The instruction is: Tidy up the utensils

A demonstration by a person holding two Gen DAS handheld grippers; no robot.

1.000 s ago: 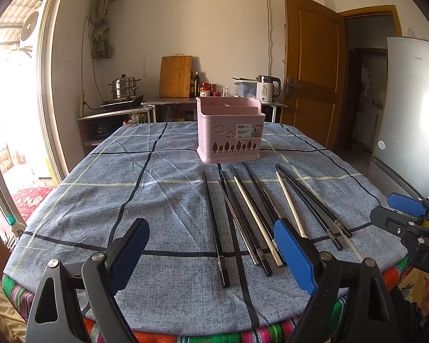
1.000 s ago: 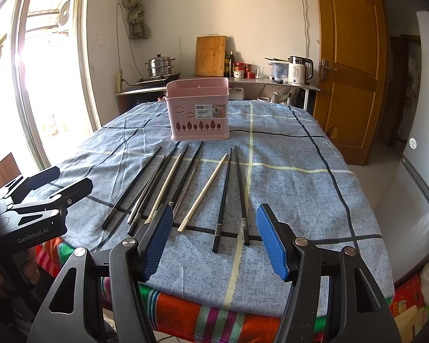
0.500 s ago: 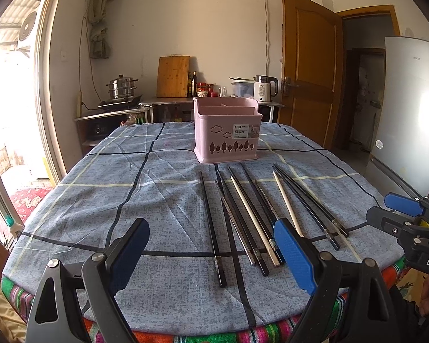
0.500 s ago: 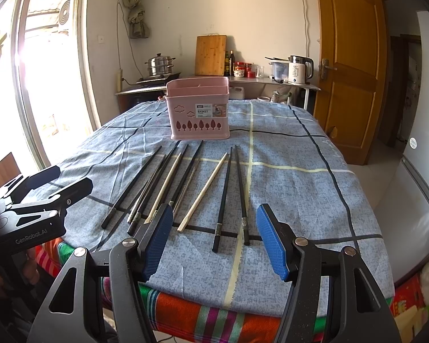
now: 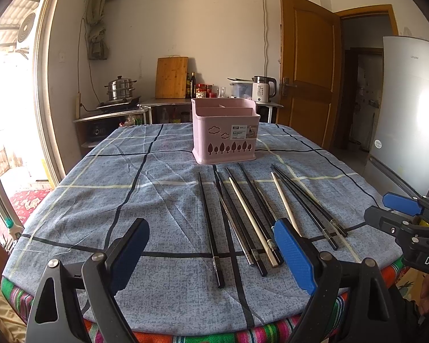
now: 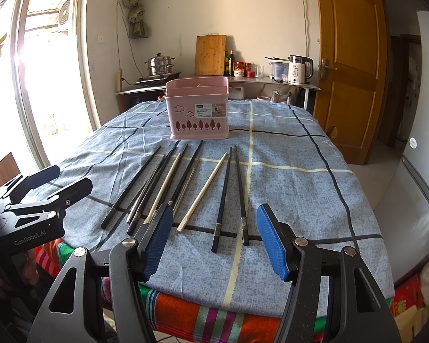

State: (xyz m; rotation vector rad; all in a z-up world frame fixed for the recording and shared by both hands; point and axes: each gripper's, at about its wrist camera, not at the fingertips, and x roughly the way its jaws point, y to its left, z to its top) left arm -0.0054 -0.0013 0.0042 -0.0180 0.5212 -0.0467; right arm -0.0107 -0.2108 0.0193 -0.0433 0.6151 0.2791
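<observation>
The chopsticks (image 6: pixel 186 183) lie in a loose row on the table (image 6: pixel 300 188), their long axes running from the near edge toward the far edge, thick handle ends nearest the tools and tips pointing at the pink utensil basket (image 6: pixel 198 108). The basket stands upright toward the far edge, just beyond the tips, its divided compartments with nothing showing in them from these views.

The right tool (image 6: pixel 214 241) hovers at the near edge with its blue pads spread wide and nothing between them. Straight ahead of its gap lie the two rightmost black chopsticks (image 6: pixel 233 191), roughly parallel and close together, their handle ends just in front of the pads; a pale wooden chopstick (image 6: pixel 203 191) lies just to their left. The jaw gap runs across the sticks' length, so a move forward and down would straddle them.

The left tool (image 5: pixel 211 254) is likewise spread and empty, level with the near edge. The leftmost black chopstick (image 5: pixel 210 228) lies alone in line with its gap, handle end nearest; the denser cluster of black, metal and pale sticks (image 5: pixel 248 214) sits toward its right pad.

Each tool seems nearest to the sticks on its own side, and nothing has reached the basket yet. The thin sticks lie flat on wrinkled cloth, so pinching one cleanly may be fiddly.
</observation>
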